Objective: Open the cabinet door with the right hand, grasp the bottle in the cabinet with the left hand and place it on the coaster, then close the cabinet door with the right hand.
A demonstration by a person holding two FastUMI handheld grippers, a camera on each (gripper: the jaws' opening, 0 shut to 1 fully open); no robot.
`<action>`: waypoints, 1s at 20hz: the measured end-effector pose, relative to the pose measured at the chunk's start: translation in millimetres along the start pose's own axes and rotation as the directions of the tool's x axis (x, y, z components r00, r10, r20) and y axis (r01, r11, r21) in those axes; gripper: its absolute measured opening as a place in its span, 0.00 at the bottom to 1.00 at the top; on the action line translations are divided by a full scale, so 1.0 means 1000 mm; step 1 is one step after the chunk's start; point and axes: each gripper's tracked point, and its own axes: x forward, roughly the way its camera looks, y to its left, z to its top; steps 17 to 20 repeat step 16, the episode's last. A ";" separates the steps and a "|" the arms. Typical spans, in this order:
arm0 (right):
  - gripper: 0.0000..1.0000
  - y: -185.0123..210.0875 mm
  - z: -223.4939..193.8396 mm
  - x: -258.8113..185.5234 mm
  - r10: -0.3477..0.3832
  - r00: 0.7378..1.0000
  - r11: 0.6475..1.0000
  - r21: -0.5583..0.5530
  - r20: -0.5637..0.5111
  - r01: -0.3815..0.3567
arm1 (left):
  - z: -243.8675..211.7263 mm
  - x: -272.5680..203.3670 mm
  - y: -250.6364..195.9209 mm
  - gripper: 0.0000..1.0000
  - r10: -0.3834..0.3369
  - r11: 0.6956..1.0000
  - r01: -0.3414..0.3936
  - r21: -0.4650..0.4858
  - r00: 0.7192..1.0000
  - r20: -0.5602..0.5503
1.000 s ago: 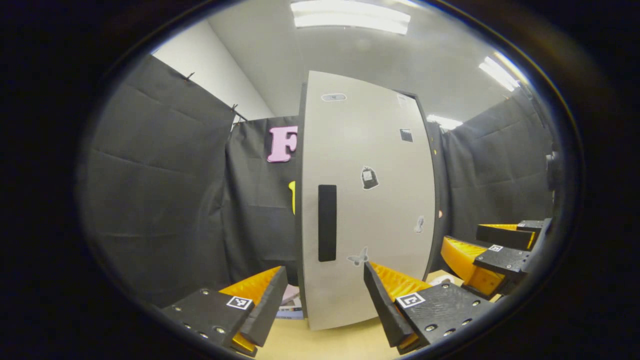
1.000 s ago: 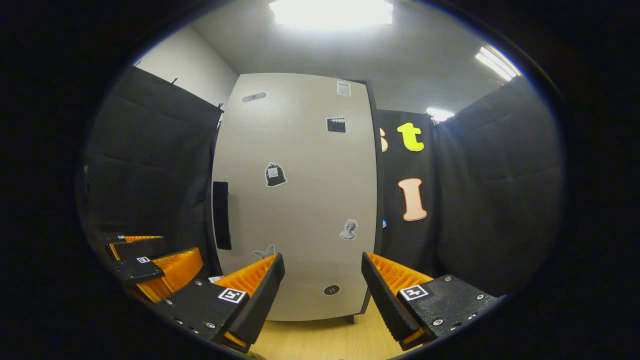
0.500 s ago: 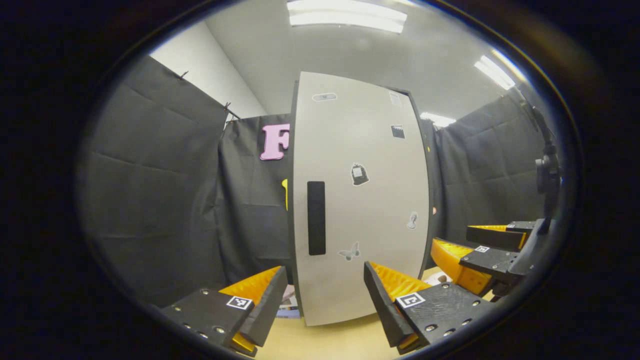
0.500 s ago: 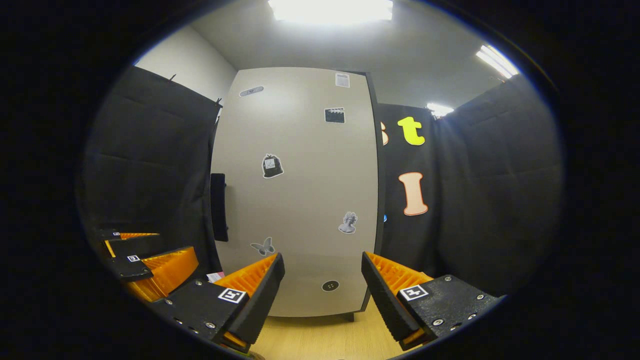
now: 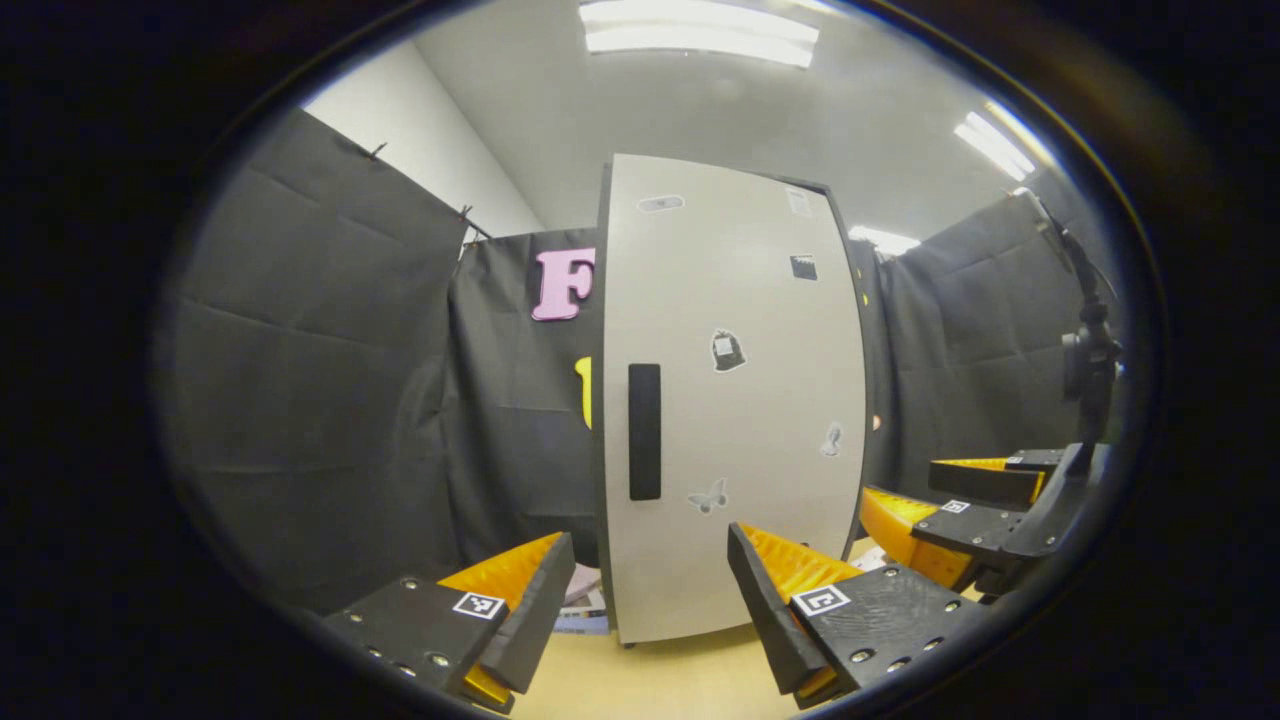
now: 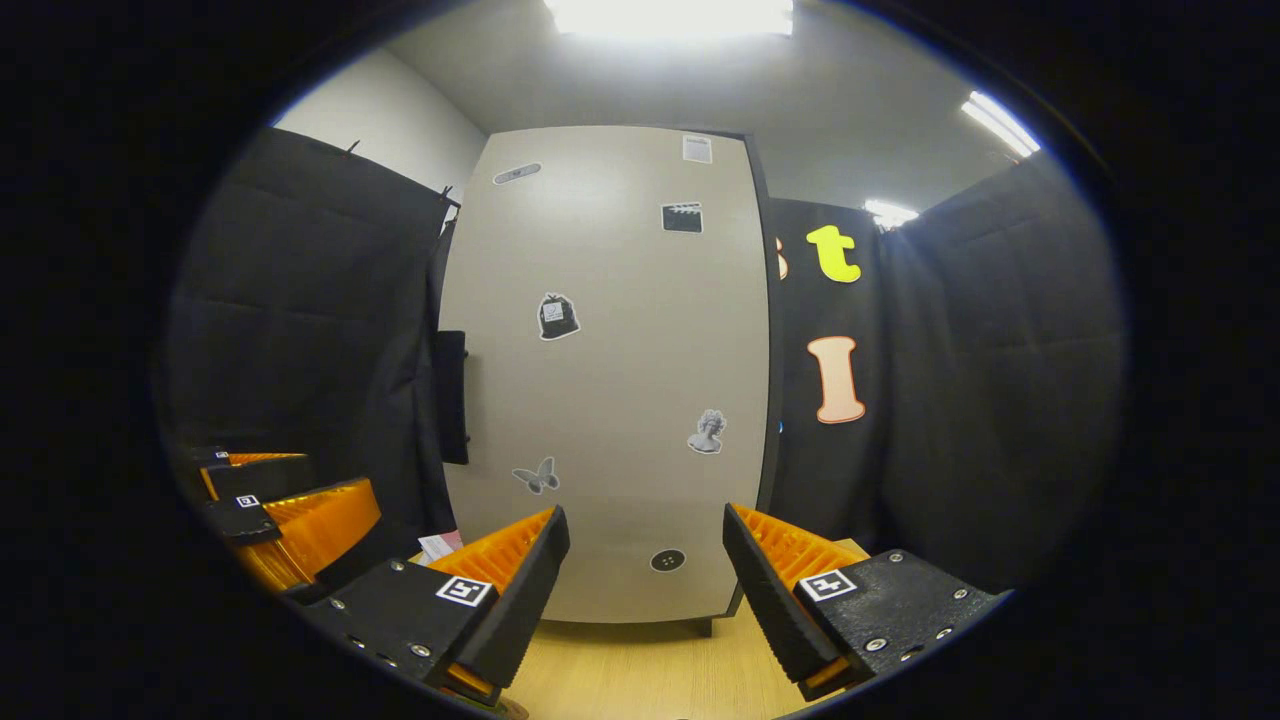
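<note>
Meanwhile both tools, left tool (image 5: 650, 590) and right tool (image 6: 645, 590), hung released, empty, before the closed cabinet door (image 6: 610, 380)

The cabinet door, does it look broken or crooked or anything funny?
No, nothing stands out. The cabinet door is shut and whole, with its stickers flat and its dark handle straight. Both hand-held grippers, left and right, are open before it.

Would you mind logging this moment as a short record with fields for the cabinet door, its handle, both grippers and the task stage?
cabinet door: shut, stickers on its front
handle: dark vertical bar near the door's left edge, untouched
right gripper: open, facing the door, holding nothing
left gripper: open, holding nothing
table: light wood, cabinet stands on it
task stage: door not yet opened
</note>
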 end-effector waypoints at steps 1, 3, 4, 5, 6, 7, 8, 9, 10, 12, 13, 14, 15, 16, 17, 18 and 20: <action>0.95 0.001 -0.001 -0.001 0.005 1.000 1.000 0.002 -0.003 -0.005 | 0.001 -0.004 -0.001 0.88 0.001 1.000 -0.001 0.000 1.000 0.002; 0.95 0.000 -0.003 -0.003 0.003 1.000 1.000 0.000 -0.008 -0.003 | 0.001 -0.009 -0.002 0.88 -0.001 1.000 0.001 0.002 1.000 -0.003; 0.95 -0.001 -0.004 -0.004 0.003 1.000 1.000 0.003 -0.011 -0.003 | 0.001 -0.009 -0.002 0.88 0.000 1.000 0.000 0.004 1.000 -0.005; 0.95 -0.002 -0.005 -0.005 0.000 1.000 1.000 0.007 -0.012 0.000 | 0.000 -0.009 -0.004 0.88 -0.002 1.000 0.002 0.003 1.000 -0.006; 0.95 -0.004 -0.005 -0.006 -0.004 1.000 1.000 0.011 -0.014 0.004 | -0.001 -0.009 -0.005 0.88 -0.006 1.000 0.006 0.002 1.000 -0.007; 0.95 -0.005 -0.005 -0.006 -0.005 1.000 1.000 0.015 -0.014 0.006 | 0.000 -0.008 -0.006 0.88 -0.009 1.000 0.009 0.005 1.000 -0.007; 0.95 -0.007 -0.007 -0.007 -0.009 1.000 1.000 0.017 -0.017 0.009 | -0.001 -0.007 -0.005 0.88 -0.007 1.000 0.007 0.012 1.000 -0.010; 0.95 -0.008 -0.008 -0.007 -0.010 1.000 1.000 0.025 -0.019 0.010 | -0.001 -0.006 -0.005 0.88 -0.008 1.000 0.008 0.020 1.000 -0.011; 0.95 -0.009 -0.009 -0.007 -0.009 1.000 0.999 0.032 -0.023 0.010 | 0.000 -0.007 -0.005 0.88 -0.007 1.000 0.007 0.027 1.000 -0.010; 0.95 -0.011 -0.007 -0.007 -0.009 1.000 1.000 0.026 -0.025 0.009 | 0.002 -0.008 -0.001 0.88 -0.001 1.000 0.001 0.022 1.000 -0.003; 0.95 -0.013 -0.005 -0.008 -0.010 1.000 1.000 0.027 -0.020 0.011 | 0.002 -0.007 -0.003 0.88 -0.005 1.000 0.005 0.017 1.000 -0.001; 0.95 -0.013 -0.003 -0.010 -0.009 1.000 0.999 0.037 -0.013 0.009 | 0.003 -0.008 -0.003 0.88 -0.003 1.000 0.003 0.019 1.000 0.003; 0.95 -0.012 -0.002 -0.011 -0.007 1.000 0.999 0.047 -0.010 0.008 | 0.003 -0.009 -0.002 0.88 0.002 1.000 -0.002 0.026 1.000 0.003; 0.95 -0.010 -0.001 -0.012 0.001 1.000 0.999 0.053 -0.010 0.000 | 0.005 -0.011 0.000 0.88 0.007 0.999 -0.007 0.031 1.000 0.006; 0.95 -0.010 -0.001 -0.012 0.001 1.000 0.999 0.053 -0.010 0.000 | 0.005 -0.011 0.000 0.88 0.007 0.999 -0.007 0.031 1.000 0.006; 0.95 -0.010 -0.001 -0.012 0.001 1.000 0.999 0.053 -0.010 0.000 | 0.005 -0.011 0.000 0.88 0.007 0.999 -0.007 0.031 1.000 0.006; 0.95 -0.010 -0.001 -0.012 0.001 1.000 0.999 0.053 -0.010 0.000 | 0.005 -0.011 0.000 0.88 0.007 0.999 -0.007 0.031 1.000 0.006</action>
